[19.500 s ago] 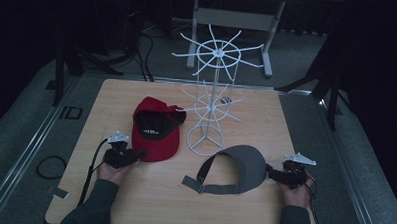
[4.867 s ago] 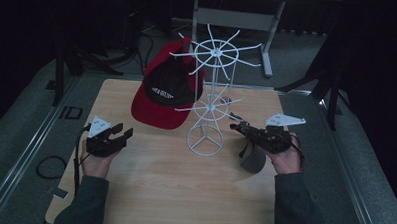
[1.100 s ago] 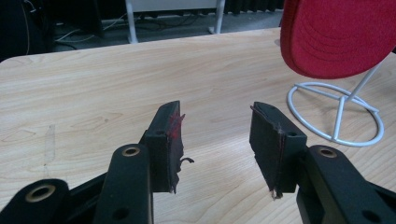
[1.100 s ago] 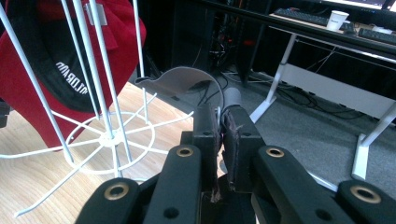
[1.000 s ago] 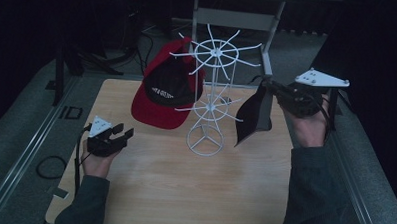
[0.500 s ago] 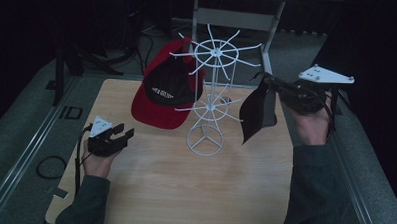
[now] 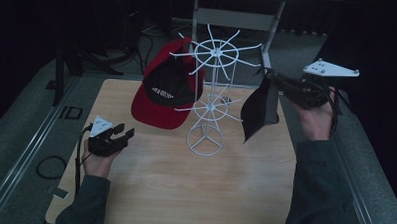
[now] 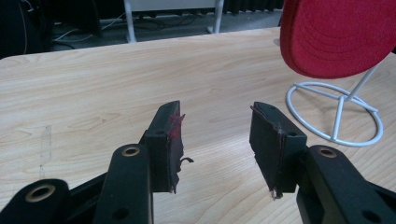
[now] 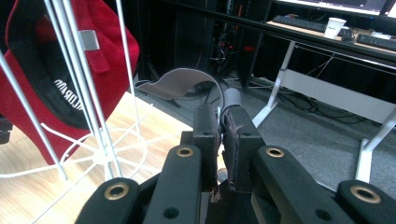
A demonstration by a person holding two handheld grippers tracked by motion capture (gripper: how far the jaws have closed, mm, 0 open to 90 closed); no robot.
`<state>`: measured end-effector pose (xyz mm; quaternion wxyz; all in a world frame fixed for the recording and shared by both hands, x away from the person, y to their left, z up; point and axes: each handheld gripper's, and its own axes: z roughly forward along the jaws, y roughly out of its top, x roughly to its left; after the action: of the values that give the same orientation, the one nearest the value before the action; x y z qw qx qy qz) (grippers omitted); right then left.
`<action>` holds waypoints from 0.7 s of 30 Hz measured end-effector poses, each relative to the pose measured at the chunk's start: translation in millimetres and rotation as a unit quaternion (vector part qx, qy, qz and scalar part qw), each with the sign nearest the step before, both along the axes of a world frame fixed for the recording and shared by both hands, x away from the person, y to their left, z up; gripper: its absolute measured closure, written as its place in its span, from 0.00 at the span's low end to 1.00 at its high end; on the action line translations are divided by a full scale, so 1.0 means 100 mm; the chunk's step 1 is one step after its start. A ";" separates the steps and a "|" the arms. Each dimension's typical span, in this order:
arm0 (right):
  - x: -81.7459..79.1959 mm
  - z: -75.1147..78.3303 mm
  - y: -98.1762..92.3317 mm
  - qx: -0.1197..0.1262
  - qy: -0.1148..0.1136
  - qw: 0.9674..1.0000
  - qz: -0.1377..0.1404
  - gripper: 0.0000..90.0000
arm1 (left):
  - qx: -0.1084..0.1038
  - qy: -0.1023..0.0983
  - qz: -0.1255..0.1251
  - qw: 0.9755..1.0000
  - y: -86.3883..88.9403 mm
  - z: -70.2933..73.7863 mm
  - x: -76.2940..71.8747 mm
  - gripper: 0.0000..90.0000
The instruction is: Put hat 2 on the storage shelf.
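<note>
1. right gripper [image 7: 273, 80] is held up in the air off the tabletop's right edge, beside the top of the white wire rack [image 7: 209, 100]. its jaws are pinched together on the grey cap [image 7: 257, 110].
2. in the right gripper view the pads [image 9: 233, 140] clamp a thin edge of the grey cap [image 9: 180, 81]; a curved grey part of it arches out beyond the jaws.
3. the grey cap hangs down from the grip, clear of the tabletop [image 7: 184, 181], just beside the rack's right-hand prongs. cannot tell whether it touches a prong.
4. left gripper [image 7: 121, 136] sits low near the tabletop's left edge, jaws apart with nothing between them. in the left gripper view the two pads [image 8: 166, 142] stand moderately wide over bare wood [image 8: 93, 88].
5. red cap [image 7: 167, 93] hangs on the left side of the rack's upper ring, toward the tabletop's far edge, its brim hanging down.
6. the rack stands upright around the tabletop's middle, its round base [image 7: 205, 141] flat on the wood. in the left gripper view the base [image 8: 334, 114] lies right of the jaws, with the red cap's brim [image 8: 341, 35] above it.
</note>
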<state>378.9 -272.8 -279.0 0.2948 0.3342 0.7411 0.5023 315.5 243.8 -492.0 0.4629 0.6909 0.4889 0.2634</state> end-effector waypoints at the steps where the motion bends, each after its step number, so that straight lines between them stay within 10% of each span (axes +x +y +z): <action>1: 0.01 0.01 0.00 0.001 0.001 1.000 0.000 0.93 | 0.000 0.000 0.000 1.000 0.00 0.00 0.00 0.60; 21: 0.31 0.24 -0.05 0.037 -0.007 0.999 0.028 0.93 | -0.005 -0.001 -0.005 1.000 -0.01 0.02 0.00 0.60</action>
<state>409.9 -278.1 -255.2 0.2728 0.3207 0.7291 0.5397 315.5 242.8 -490.0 0.4682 0.6906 0.4864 0.2594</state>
